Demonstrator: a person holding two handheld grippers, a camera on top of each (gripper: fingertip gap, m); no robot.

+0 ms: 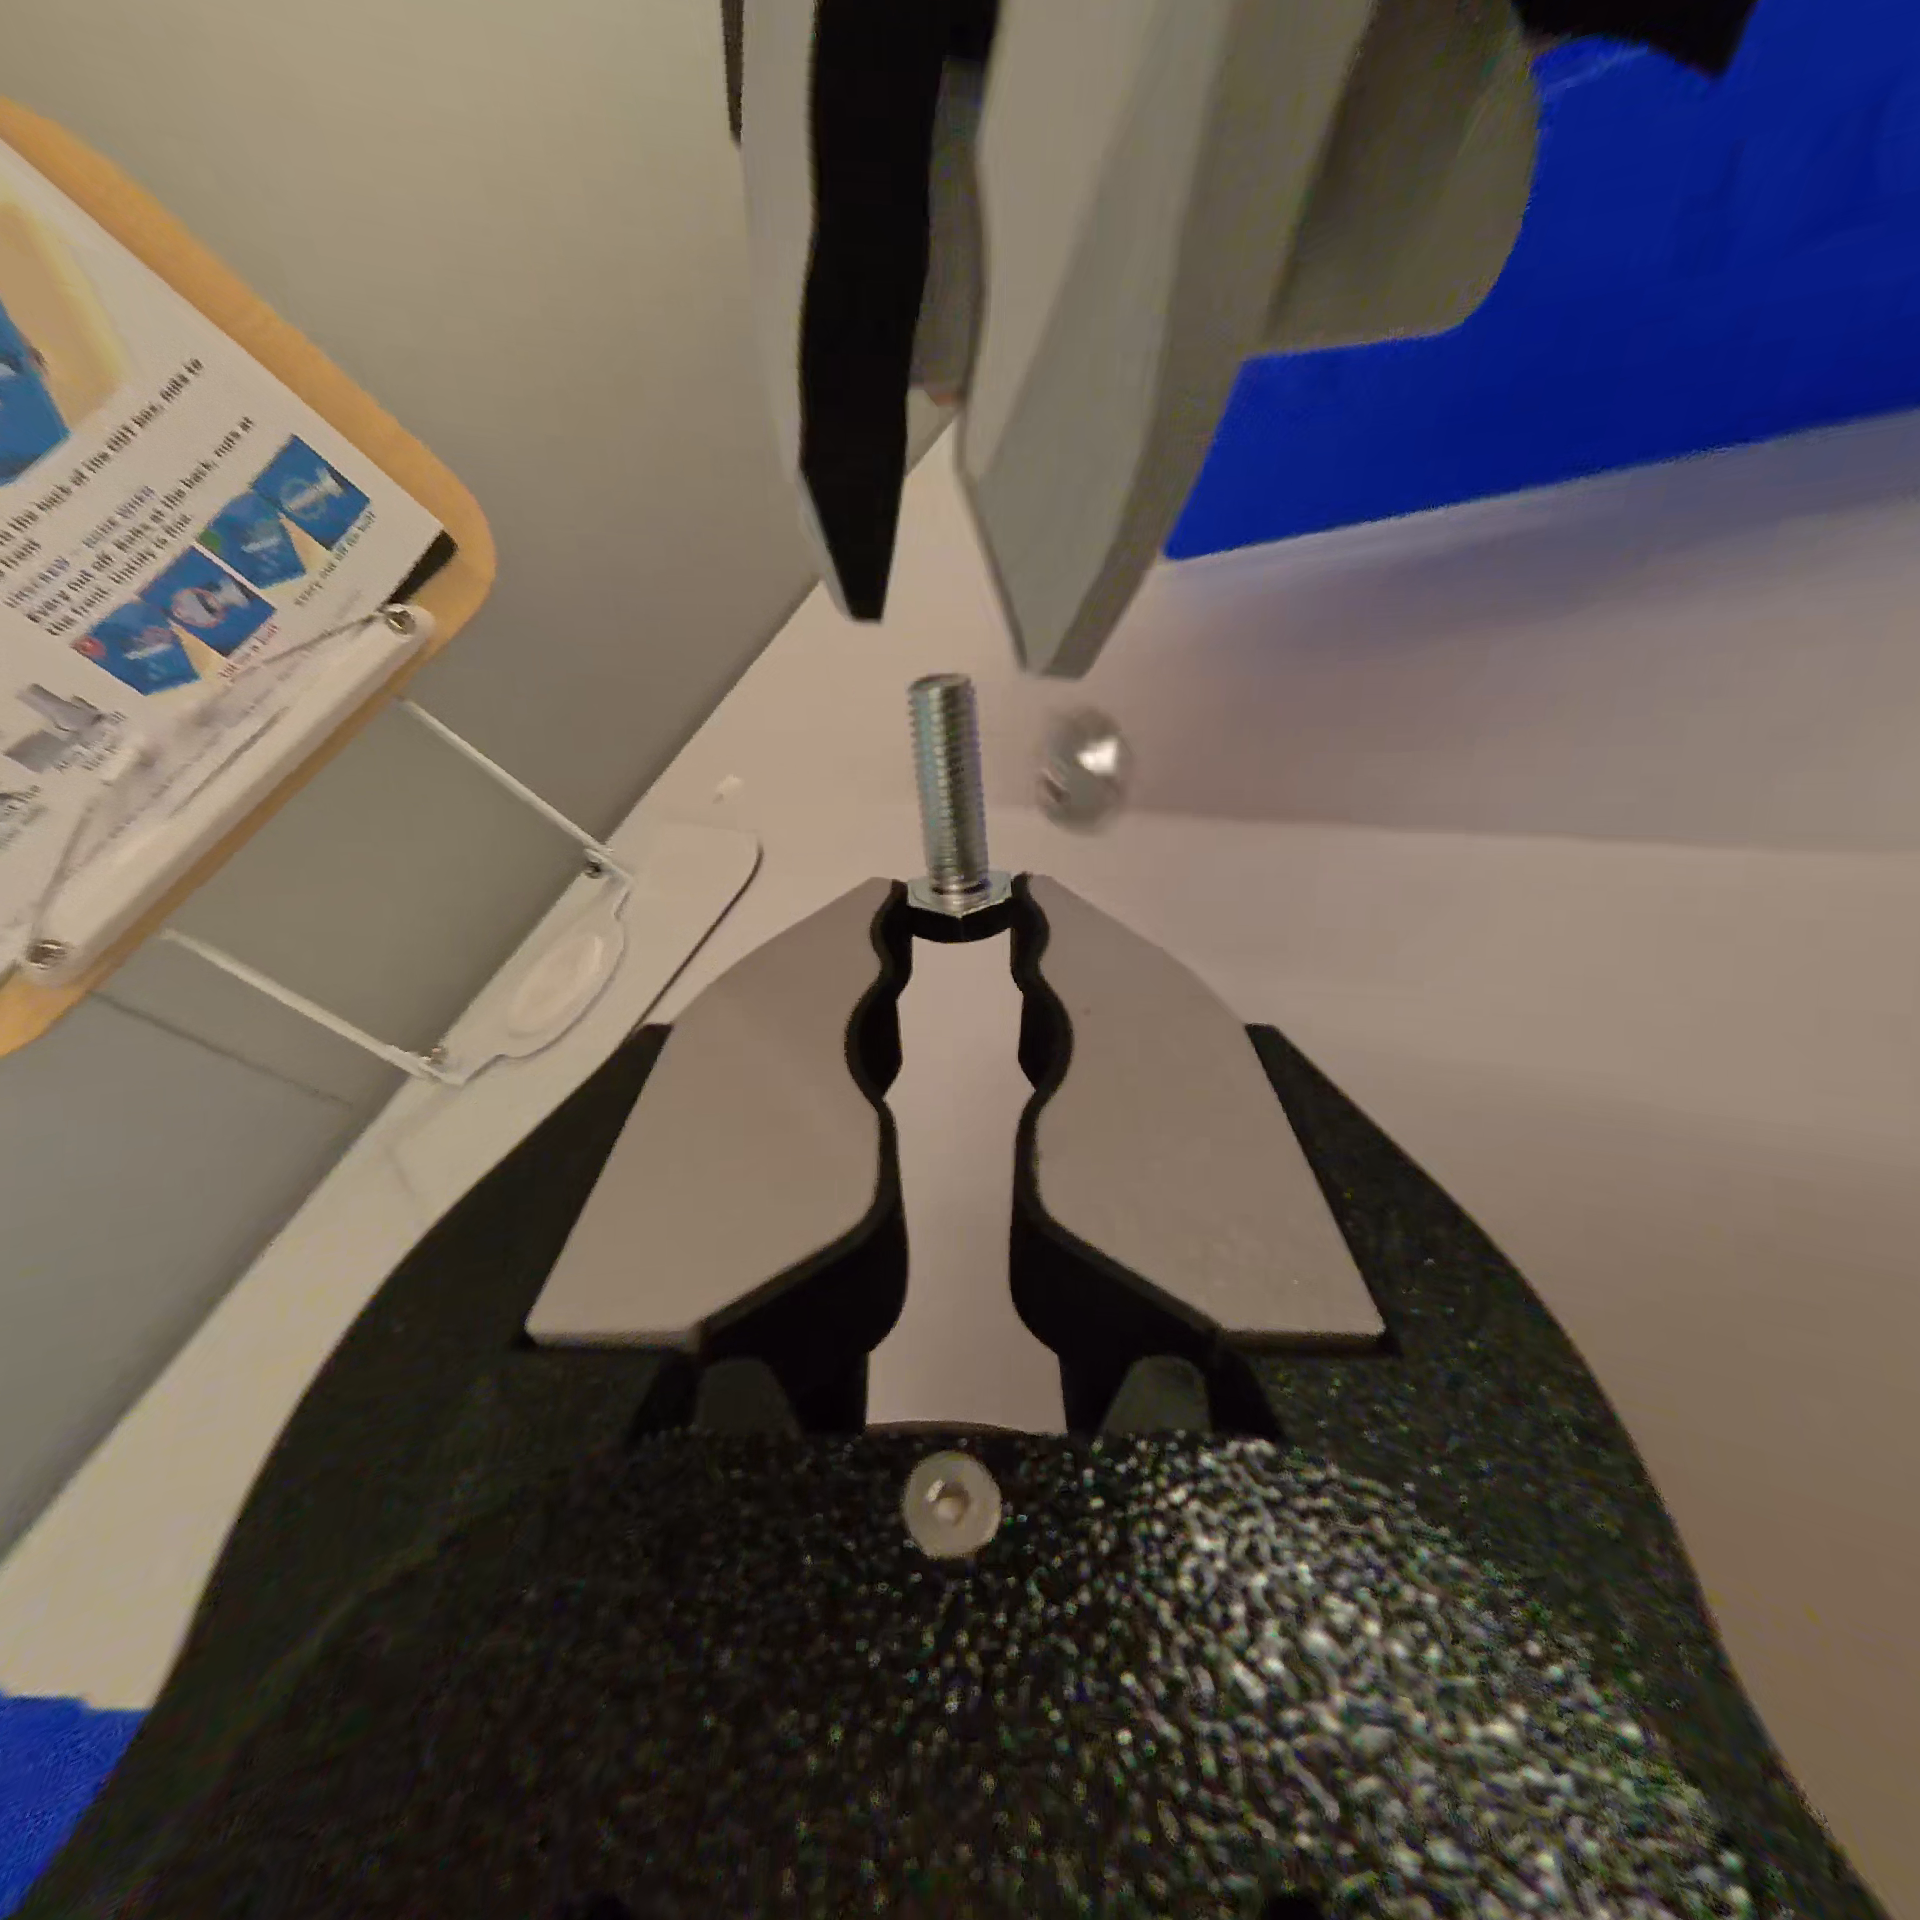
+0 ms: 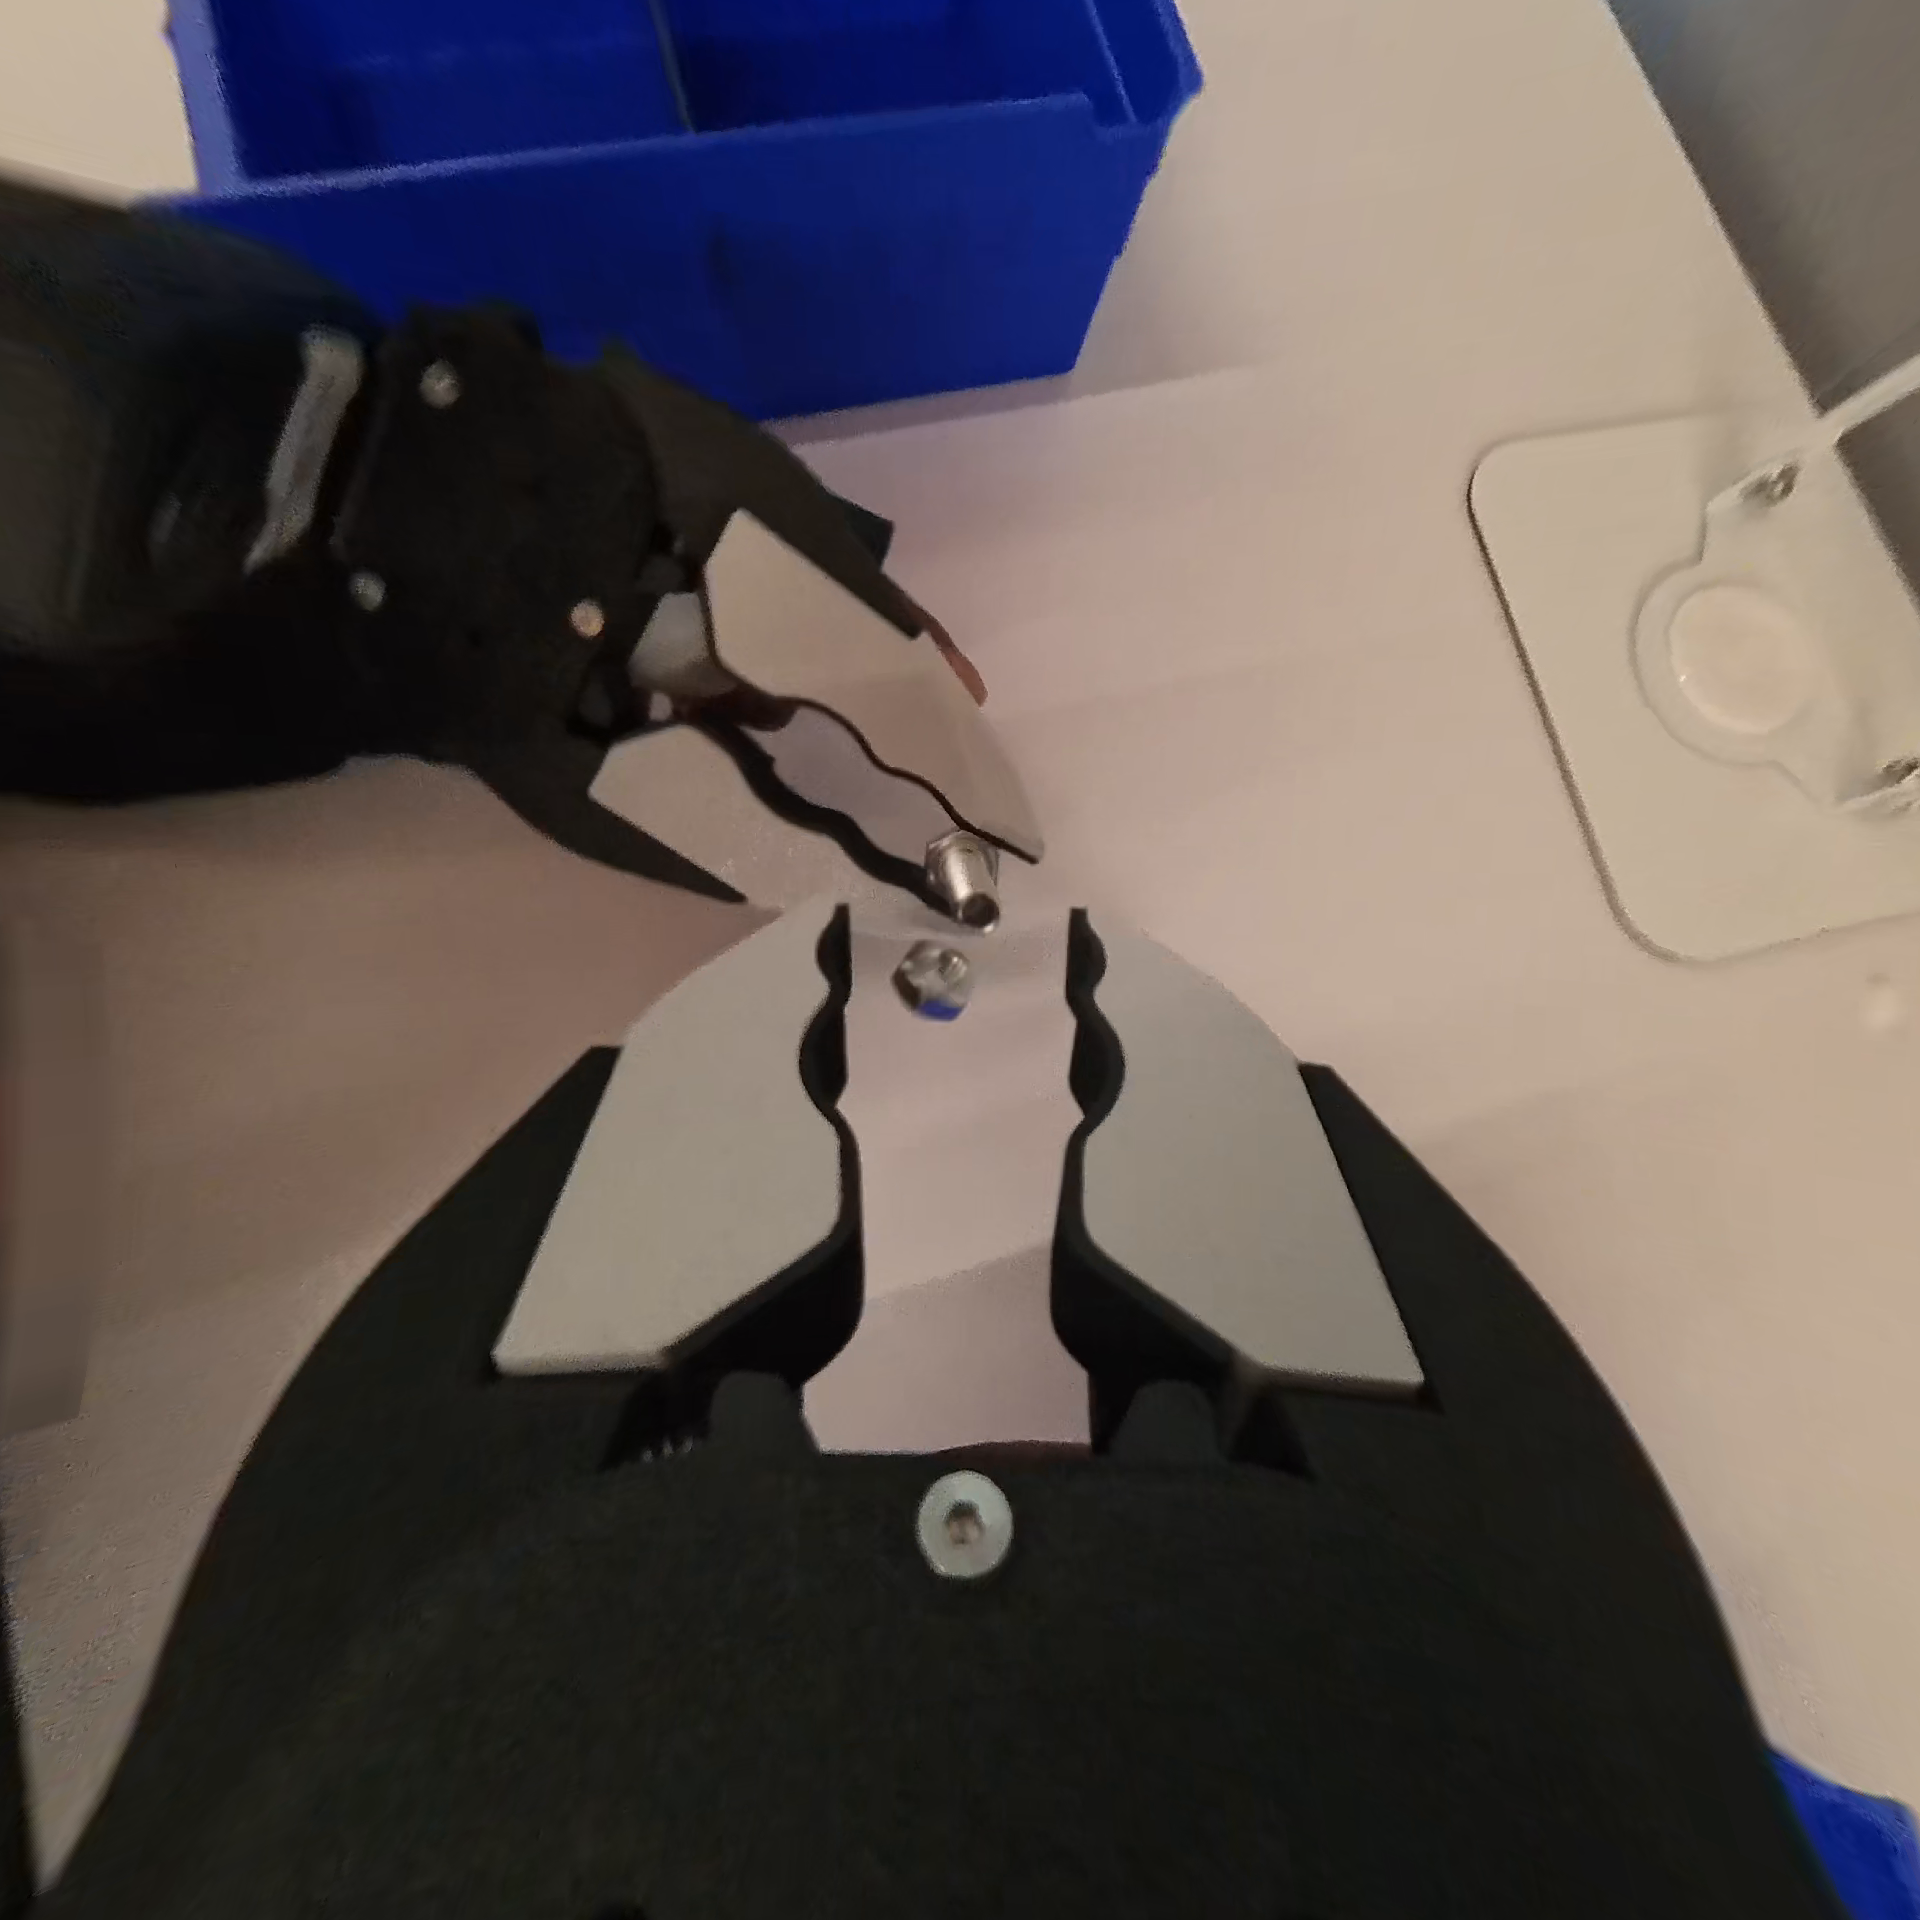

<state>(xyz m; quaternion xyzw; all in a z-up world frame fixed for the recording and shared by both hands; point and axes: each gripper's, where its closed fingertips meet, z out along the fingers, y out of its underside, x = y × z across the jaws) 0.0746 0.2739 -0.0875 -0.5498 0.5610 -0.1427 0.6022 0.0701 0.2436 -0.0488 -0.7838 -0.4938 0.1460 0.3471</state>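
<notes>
My left tongs clamp the hex head of a silver threaded steel bolt at frame centre. My right tongs stand apart around a loose silver nut on the white bench; I'd centre before closing.

One bolt – one nut – one bin

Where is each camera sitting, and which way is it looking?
Left wrist view: sits on the left gripper, looking along its jaws, which pinch a bolt by its head; the right gripper faces it.
Right wrist view: sits on the right gripper, looking down at the table past its open jaws; a nut lies between them, untouched.
Both show: bolt, nut, both grippers, blue bin.
</notes>
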